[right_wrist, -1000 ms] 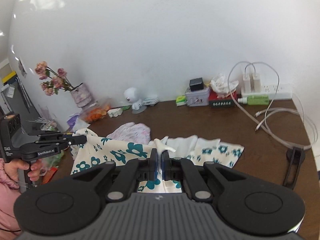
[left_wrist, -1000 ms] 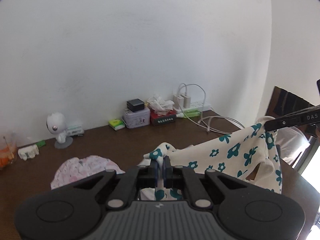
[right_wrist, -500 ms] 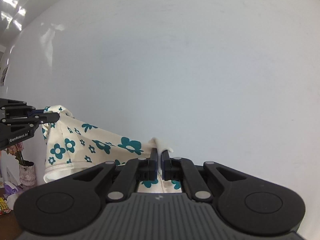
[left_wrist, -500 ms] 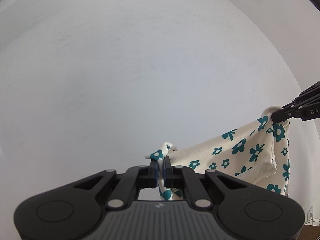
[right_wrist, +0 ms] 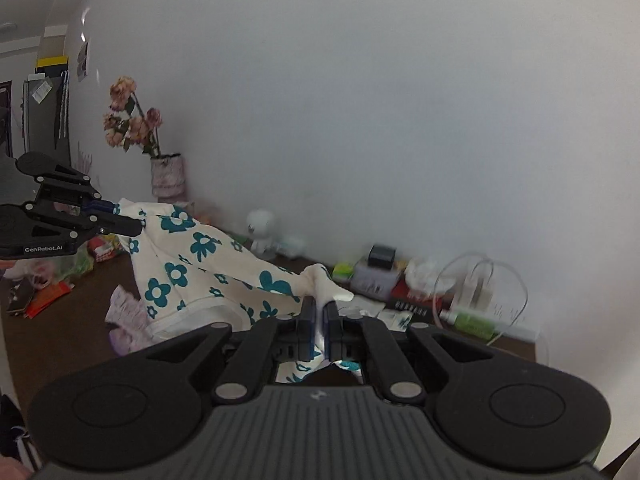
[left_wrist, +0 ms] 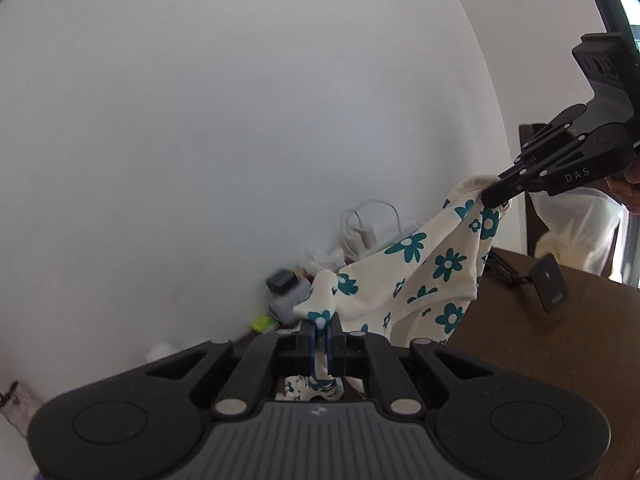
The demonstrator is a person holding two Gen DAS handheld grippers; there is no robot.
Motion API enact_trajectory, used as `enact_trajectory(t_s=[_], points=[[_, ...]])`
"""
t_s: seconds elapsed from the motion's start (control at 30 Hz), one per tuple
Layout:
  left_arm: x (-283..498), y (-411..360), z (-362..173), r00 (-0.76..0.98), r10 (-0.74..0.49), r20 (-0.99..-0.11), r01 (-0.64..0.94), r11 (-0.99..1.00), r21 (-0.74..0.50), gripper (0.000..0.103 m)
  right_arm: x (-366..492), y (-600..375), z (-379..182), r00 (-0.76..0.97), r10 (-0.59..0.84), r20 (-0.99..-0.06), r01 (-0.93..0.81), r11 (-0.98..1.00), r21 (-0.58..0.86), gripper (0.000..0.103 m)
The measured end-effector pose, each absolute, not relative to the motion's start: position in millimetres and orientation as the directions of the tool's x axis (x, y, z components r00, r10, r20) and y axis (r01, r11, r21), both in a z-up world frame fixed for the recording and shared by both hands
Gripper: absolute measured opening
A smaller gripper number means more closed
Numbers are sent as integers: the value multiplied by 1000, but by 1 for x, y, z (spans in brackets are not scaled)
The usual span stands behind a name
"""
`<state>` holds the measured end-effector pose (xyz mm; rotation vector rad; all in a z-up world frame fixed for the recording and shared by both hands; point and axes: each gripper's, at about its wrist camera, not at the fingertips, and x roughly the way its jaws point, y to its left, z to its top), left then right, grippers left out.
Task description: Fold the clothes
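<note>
Floral garment stretched above brown table, left gripper and right gripper each clamping a corner; pink cloth beneath.

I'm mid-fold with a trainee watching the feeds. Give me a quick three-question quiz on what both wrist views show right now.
1. True or false: the left tool and the right tool are each shut on the floral garment.
2. Multiple choice: how does the garment sit? A) flat on the table B) stretched in the air between the two tools C) draped over the flower vase.
3. Fill in: behind the garment, by the wall, stands a small white ____.

Key: 1 true; 2 B; 3 figurine.
</note>
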<state>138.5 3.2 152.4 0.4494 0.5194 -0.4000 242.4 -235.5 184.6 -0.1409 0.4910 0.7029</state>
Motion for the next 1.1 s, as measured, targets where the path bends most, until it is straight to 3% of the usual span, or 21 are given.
enact_trajectory(t_s=[0.13,0.27,0.43,0.53,0.6,0.7,0.77,0.93,0.97,1.0,1.03,1.1], points=[[103,12,46,612,-300,-732,543,833,112,4,188,-256,83,492,611,-620,-636,739,224,3],[84,34,10,573,-330,-750,510,860,11,4,139,-263,50,450,615,-648,-599,746,291,3],[87,31,14,581,-342,-738,496,868,-12,6,118,-274,51,471,608,-639,-567,764,309,6],[79,30,13,580,-339,-741,496,868,-10,12,119,-273,50,482,611,-628,-565,765,310,22],[77,32,13,581,-343,-738,495,869,-14,14,119,-272,52,502,606,-618,-573,767,287,39],[74,37,15,592,-359,-721,505,863,-15,34,114,-275,53,528,577,-623,-580,781,231,48],[74,37,15,594,-375,-712,527,850,-8,39,113,-277,51,540,552,-635,-574,793,202,52],[86,24,9,586,-391,-710,574,819,22,39,124,-265,43,526,571,-630,-639,754,149,51],[92,21,7,570,-389,-724,581,813,21,27,128,-258,42,515,568,-641,-664,738,121,40],[98,18,5,553,-386,-738,589,808,18,11,134,-251,43,493,572,-656,-686,719,111,10],[104,15,2,535,-383,-753,597,802,15,5,144,-246,45,463,582,-668,-700,702,127,4],[119,16,8,539,-374,-755,587,809,18,6,169,-236,58,442,593,-673,-715,686,135,4]])
